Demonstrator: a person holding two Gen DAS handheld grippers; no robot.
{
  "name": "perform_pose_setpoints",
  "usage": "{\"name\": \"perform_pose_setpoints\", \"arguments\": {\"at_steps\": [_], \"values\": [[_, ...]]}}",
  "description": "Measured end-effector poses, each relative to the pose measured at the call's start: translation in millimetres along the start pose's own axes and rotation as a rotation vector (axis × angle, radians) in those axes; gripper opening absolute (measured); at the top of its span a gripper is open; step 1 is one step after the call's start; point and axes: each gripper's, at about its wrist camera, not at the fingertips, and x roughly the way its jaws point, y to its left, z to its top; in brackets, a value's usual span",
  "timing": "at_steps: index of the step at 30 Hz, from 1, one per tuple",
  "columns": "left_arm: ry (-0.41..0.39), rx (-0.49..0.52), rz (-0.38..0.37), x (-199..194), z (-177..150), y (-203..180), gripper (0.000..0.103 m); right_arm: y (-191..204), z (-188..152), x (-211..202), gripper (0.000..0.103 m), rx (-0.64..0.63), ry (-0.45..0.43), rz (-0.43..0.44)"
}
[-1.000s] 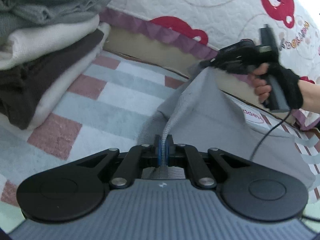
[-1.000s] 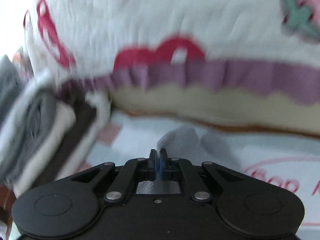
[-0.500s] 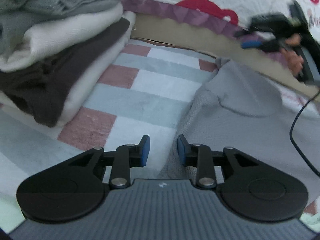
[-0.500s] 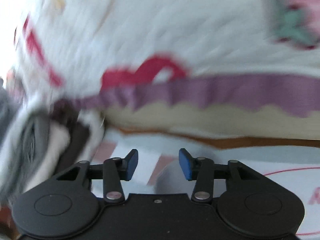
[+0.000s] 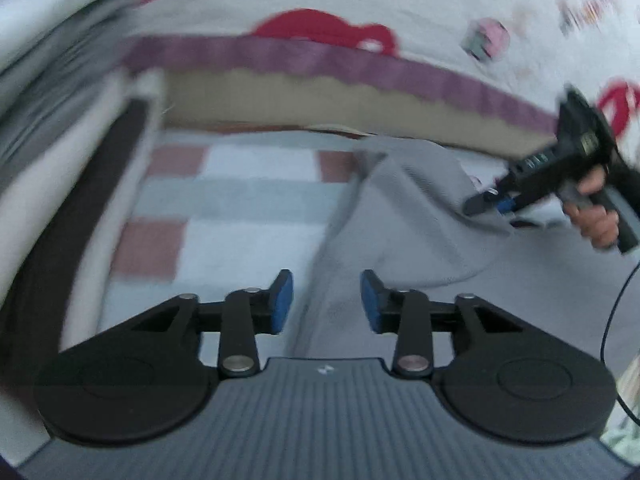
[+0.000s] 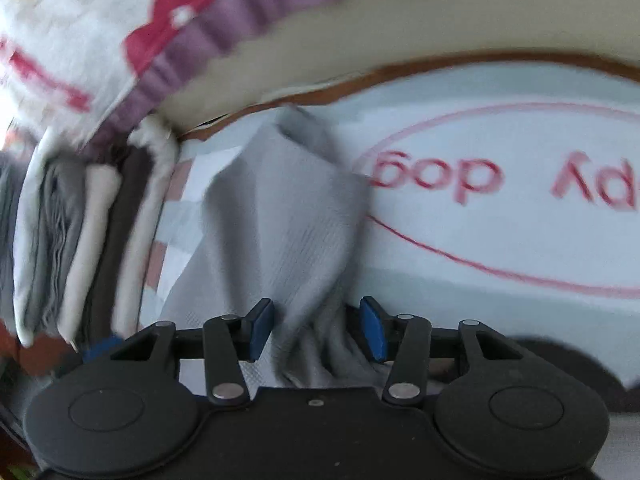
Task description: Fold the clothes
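The grey garment (image 6: 280, 216) runs toward 12 o'clock from the right gripper (image 6: 316, 328), bunched between its spread jaws; the left gripper (image 5: 326, 304), released, sits at its edge.

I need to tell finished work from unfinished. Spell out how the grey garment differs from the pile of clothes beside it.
The grey garment lies loose and rumpled on the mat; the pile of clothes is folded and stacked in flat layers. The garment is one grey piece; the pile mixes grey, white and dark brown. The garment sits between the pads of the open right gripper; the pile is off to the left, untouched. Both rest on the same checked mat.
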Motion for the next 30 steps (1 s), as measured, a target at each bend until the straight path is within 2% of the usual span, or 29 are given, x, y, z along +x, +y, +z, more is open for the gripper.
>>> {"name": "perform_pose_setpoints", "arguments": {"at_steps": [3,4,5,7,8,9,10,14,15,17,18,20,22,23,26,27,29,30], "values": [[0.0,-0.018,-0.05,40,20,-2,0.042,8,12,12,0.052,-0.076,-0.05,-0.003],[0.002,-0.021,-0.052,55,25,-1,0.042,15,15,14,0.023,-0.135,-0.073,-0.016],[0.005,-0.012,-0.045,69,29,-2,0.041,21,18,17,0.014,-0.194,-0.096,-0.029],[0.039,0.033,-0.007,88,33,-6,0.039,32,23,21,0.014,-0.298,-0.141,-0.055],[0.06,0.06,0.016,97,34,-9,0.031,31,24,18,0.013,-0.298,-0.157,-0.066],[0.081,0.087,0.039,105,35,-11,0.014,29,26,16,0.013,-0.297,-0.173,-0.077],[0.098,0.11,0.069,112,35,-13,0.008,28,27,14,0.013,-0.297,-0.189,-0.088],[0.108,0.065,0.123,113,34,-7,0.006,22,33,5,0.013,-0.295,-0.252,-0.131],[0.115,0.064,0.159,114,35,-7,0.002,21,34,2,0.013,-0.294,-0.268,-0.142],[0.127,0.097,0.252,115,36,-6,0.001,18,37,-2,0.015,-0.293,-0.3,-0.164],[0.124,0.086,0.259,115,38,-2,0.002,17,38,-5,0.017,-0.293,-0.315,-0.174],[0.124,-0.005,0.196,113,44,12,0.005,14,41,-10,0.018,-0.279,-0.353,-0.192],[0.107,-0.078,0.109,110,52,20,0.008,13,47,-20,0.029,-0.169,-0.431,-0.17],[0.092,-0.095,0.056,108,57,21,0.015,11,49,-26,0.03,-0.116,-0.453,-0.143],[0.059,-0.121,-0.061,109,69,16,0.053,4,40,-41,0.039,0.029,-0.455,0.001],[0.053,-0.129,-0.083,110,73,14,0.054,2,33,-45,0.048,0.068,-0.441,0.038],[0.055,-0.145,-0.096,117,81,10,0.055,-1,18,-52,0.049,0.138,-0.409,0.106],[0.065,-0.156,-0.088,122,84,7,0.055,-1,8,-53,0.052,0.14,-0.381,0.113]]}}
